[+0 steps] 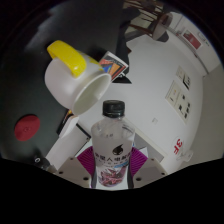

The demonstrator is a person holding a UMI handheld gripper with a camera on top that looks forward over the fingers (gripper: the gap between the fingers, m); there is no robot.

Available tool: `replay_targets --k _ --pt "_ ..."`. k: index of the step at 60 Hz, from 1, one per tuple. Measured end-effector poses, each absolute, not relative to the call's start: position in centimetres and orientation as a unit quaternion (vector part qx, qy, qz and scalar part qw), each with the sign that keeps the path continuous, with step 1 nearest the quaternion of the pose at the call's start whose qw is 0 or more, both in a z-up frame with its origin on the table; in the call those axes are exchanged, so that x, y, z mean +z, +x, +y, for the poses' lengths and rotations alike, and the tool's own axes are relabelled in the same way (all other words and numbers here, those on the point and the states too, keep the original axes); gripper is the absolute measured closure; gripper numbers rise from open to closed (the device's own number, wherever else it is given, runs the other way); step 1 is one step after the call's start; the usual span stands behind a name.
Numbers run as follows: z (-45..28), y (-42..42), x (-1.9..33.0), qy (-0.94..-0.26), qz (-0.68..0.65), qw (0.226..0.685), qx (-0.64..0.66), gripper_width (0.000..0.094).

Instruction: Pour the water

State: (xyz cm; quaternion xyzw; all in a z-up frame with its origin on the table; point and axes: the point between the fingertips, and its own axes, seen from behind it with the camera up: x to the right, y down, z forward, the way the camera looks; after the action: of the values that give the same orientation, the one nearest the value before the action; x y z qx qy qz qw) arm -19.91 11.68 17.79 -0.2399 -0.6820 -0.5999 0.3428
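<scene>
Gripper (112,168) at the bottom centre of the frame, closed on a clear plastic bottle (112,143); pink pads (87,160) pressed against its sides at left and right. Bottle upright, black cap (113,108) on, white label with dark print and a pink band lower down. Just beyond the bottle, toward the upper left of the frame, a white jug (82,88) with a yellow handle (68,55), tilted so its open mouth faces the bottle. Small box with a coloured picture (117,68) behind the jug, near the centre top. Red round thing (27,127) at the left edge. White table (160,100) under everything; flat printed card (181,92) at the right; chair legs dimly visible at the top right
</scene>
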Motion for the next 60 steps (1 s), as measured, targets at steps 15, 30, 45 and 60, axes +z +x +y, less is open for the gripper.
replay_targets --k 15,30,45,60 --pt "10.3 -18.9 24.7 -0.395 -0.595 0.475 -0.514 0.0537" --pt "8.8 -15.5 28.3 -0.673 -0.297 0.652 -0.183 0.0535" --pt "10.0 -11.3 18.7 -0.776 -0.126 0.618 -0.002 0.0534" --pt "10.3 -10.0 7.7 -0.817 -0.086 0.569 0.04 0.0536"
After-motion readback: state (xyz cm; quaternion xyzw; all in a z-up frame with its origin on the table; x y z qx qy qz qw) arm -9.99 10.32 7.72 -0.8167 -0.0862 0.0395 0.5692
